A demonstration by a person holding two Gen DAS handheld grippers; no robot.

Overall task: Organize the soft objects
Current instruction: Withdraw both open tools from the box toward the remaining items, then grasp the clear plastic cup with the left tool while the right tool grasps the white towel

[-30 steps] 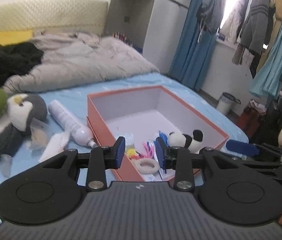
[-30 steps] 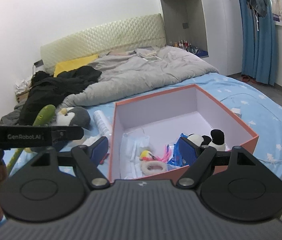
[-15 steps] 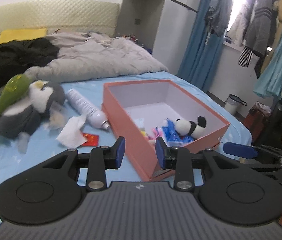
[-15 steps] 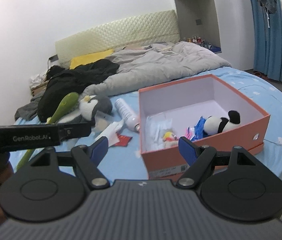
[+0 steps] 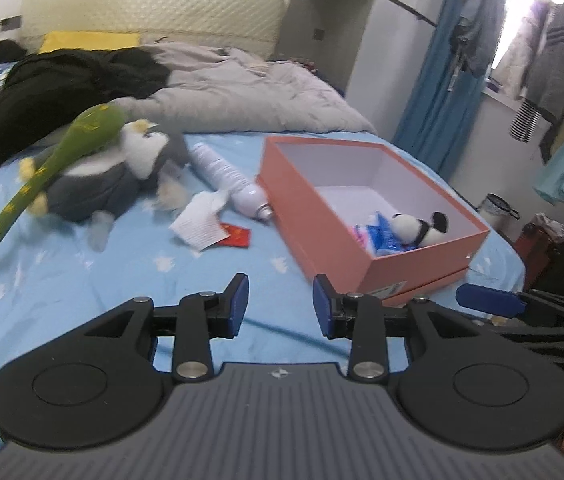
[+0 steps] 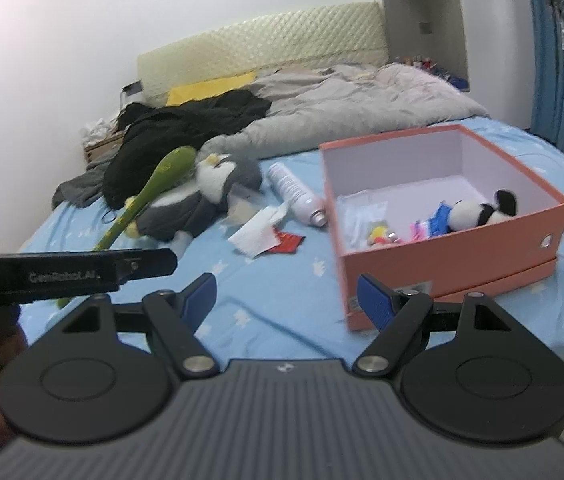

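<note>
An open orange box [image 5: 314, 208] sits on the blue bed sheet and holds a small panda plush [image 5: 418, 226] among blue and pink packets. To its left lie a grey and white penguin plush [image 5: 114, 184] and a long green plush [image 5: 54, 160]. My left gripper [image 5: 279, 290] hovers open over bare sheet in front of the box, with nothing between its jaws. My right gripper [image 6: 286, 288] stands wide open and empty, short of the box [image 6: 434, 256]. The right wrist view also shows the panda [image 6: 478, 212] and the penguin [image 6: 198, 196].
A white bottle [image 5: 226, 178], a crumpled tissue [image 5: 202, 220] and a red packet [image 5: 236, 236] lie between the penguin and the box. A grey duvet [image 5: 250, 96] and black clothes [image 5: 66, 88] cover the head of the bed. Hanging clothes and a bin stand at the right.
Both grippers have drawn back from the box and swung left. The box now lies farther off and to the right, and the penguin and green plush have come more into view.
</note>
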